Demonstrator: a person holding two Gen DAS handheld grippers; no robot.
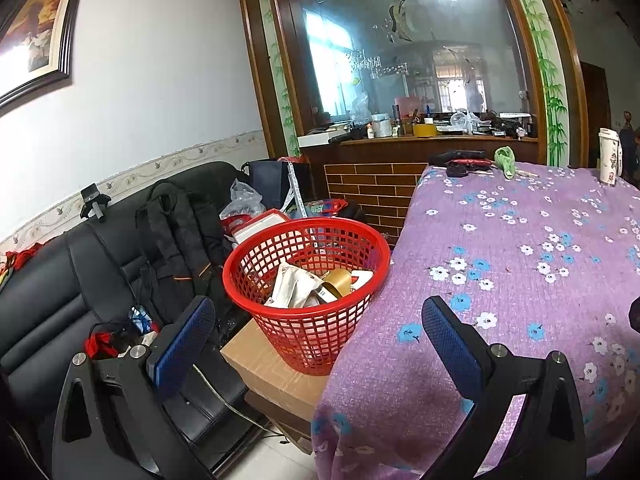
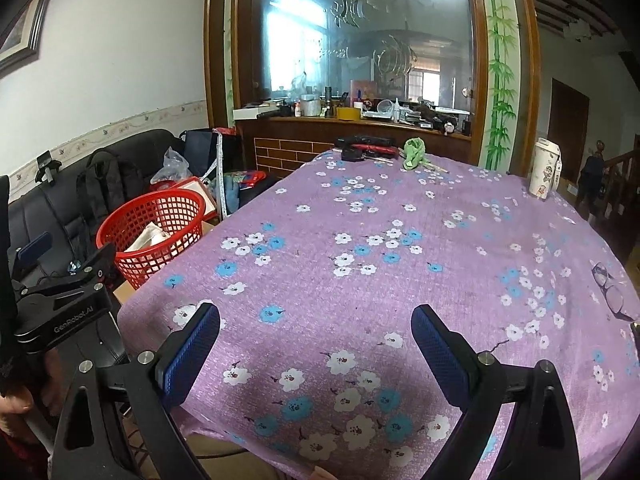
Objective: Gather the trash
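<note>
— Where's the trash?
— Crumpled wrappers point(image 1: 294, 286) sit in the red basket point(image 1: 308, 344) beside my worktop point(image 2: 400, 264).
— Tools?
— My left tool point(image 1: 318, 320) and right tool point(image 2: 316, 328) both gape, released, holding nothing.

Bright ceiling-light glare on the glass point(image 1: 400, 40), fisheye-warped edges.

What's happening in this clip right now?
A person is clearing trash with two handheld tools. Both the left tool and right tool are open and empty. The red basket beside the table already holds some crumpled paper. A green cloth lies at the table's far end.
</note>
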